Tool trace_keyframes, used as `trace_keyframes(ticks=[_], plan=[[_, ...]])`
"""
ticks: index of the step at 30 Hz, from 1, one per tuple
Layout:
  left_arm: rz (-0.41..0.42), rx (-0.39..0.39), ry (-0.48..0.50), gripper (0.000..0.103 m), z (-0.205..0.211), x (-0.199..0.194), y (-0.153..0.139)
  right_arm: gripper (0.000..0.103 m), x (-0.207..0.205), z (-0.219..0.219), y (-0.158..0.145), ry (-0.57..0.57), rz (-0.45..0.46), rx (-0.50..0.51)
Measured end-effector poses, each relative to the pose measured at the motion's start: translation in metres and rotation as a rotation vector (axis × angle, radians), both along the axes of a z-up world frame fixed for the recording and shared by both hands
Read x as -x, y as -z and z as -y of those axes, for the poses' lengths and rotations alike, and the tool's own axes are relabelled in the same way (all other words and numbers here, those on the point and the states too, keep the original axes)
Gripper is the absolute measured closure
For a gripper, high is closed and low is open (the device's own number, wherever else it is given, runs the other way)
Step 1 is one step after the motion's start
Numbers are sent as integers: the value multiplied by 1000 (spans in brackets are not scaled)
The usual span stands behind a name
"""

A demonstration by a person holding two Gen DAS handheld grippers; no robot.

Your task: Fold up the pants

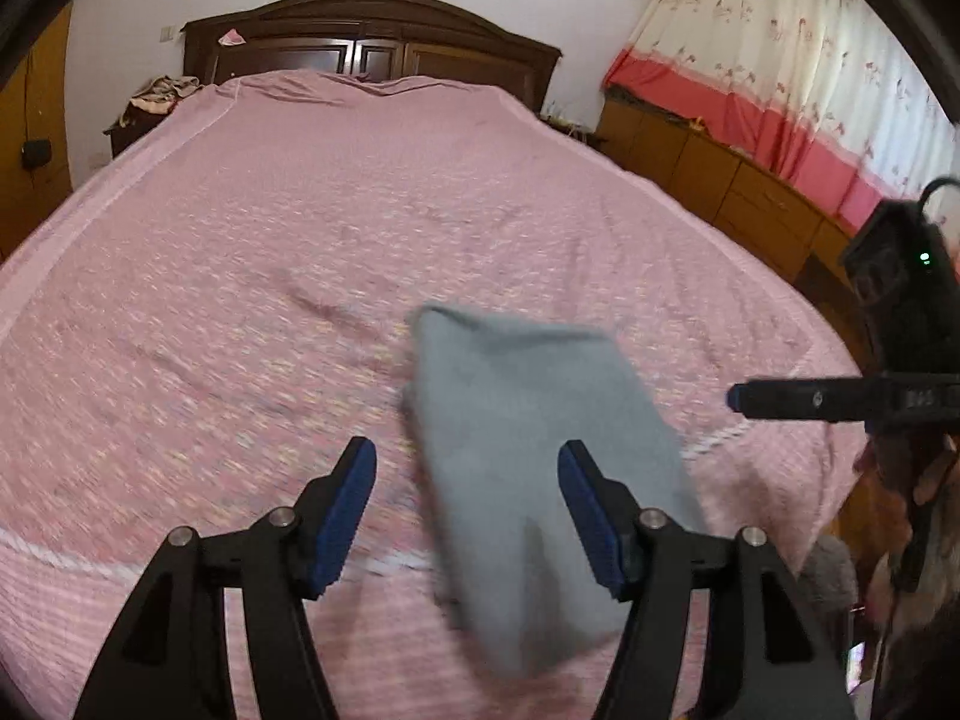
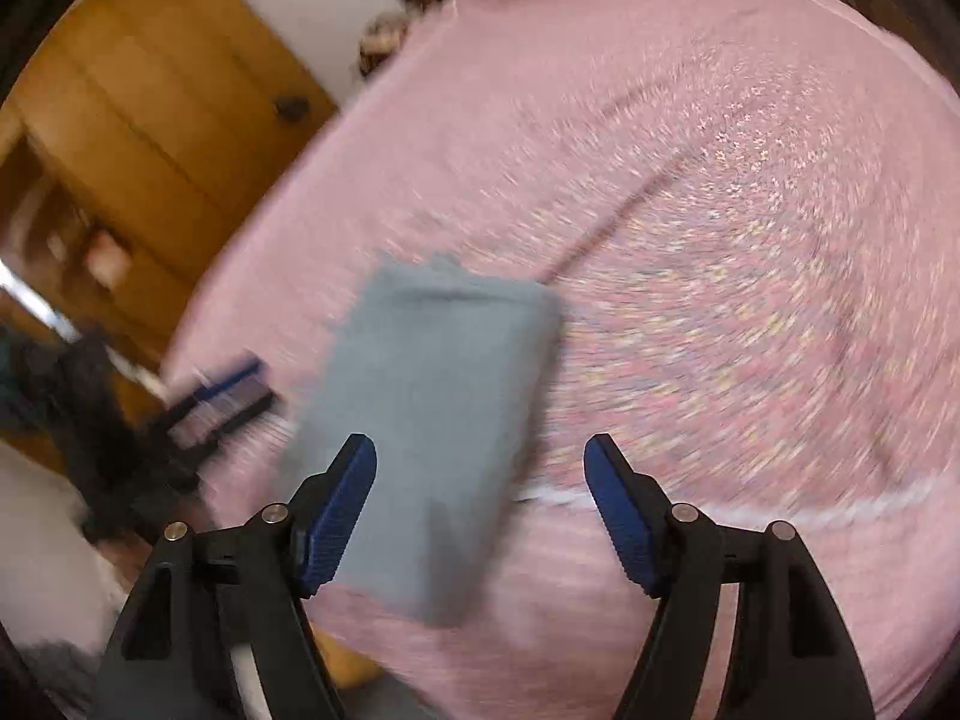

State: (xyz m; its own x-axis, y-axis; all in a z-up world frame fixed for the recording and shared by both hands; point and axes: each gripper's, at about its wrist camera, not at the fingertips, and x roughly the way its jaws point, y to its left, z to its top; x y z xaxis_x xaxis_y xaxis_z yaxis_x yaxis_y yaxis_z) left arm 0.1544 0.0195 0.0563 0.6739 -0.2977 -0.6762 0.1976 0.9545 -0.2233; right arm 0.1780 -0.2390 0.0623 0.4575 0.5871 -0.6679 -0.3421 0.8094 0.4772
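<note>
The grey pants (image 1: 528, 456) lie folded into a compact rectangle on the pink bedspread (image 1: 252, 276), near the bed's front edge. My left gripper (image 1: 468, 462) hovers above them, open, with nothing between its blue pads. In the right wrist view the same pants (image 2: 432, 420) show below and left of centre, and my right gripper (image 2: 480, 456) is open over them, its pads clear of the cloth. The right gripper also shows at the right edge of the left wrist view (image 1: 828, 399); the left one is a blur at the left of the right wrist view (image 2: 222, 396).
A dark wooden headboard (image 1: 372, 42) closes the far end of the bed. Wooden cabinets (image 1: 720, 180) run under pink-and-white curtains (image 1: 780, 72) on the right. A nightstand with a heap of cloth (image 1: 162, 93) stands at the left. An orange wardrobe (image 2: 150, 120) lies beyond the bed's edge.
</note>
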Motion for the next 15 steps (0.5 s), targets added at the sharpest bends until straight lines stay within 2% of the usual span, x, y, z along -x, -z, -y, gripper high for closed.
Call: trace_keyframes(ticks=[1, 3, 4, 6, 8, 13, 15], plan=[[-4, 15, 9, 37, 8, 3, 5, 40, 6, -1, -2, 25, 0, -33], [-2, 44, 21, 39, 19, 10, 14, 62, 17, 0, 1, 133, -20, -110], [-3, 46, 14, 39, 25, 11, 19, 66, 25, -4, 5, 227, -24, -135], [-10, 21, -24, 45, 29, 11, 31, 86, 40, -26, 20, 433, 3, -112], [-17, 2, -42, 51, 29, 11, 40, 92, 49, -50, 39, 537, 37, -33], [-15, -64, -39, 54, 29, 13, 46, 93, 47, -111, 60, 474, 178, 318], [-34, -46, -51, 53, 25, 8, 54, 94, 39, -118, 66, 443, 164, 405]])
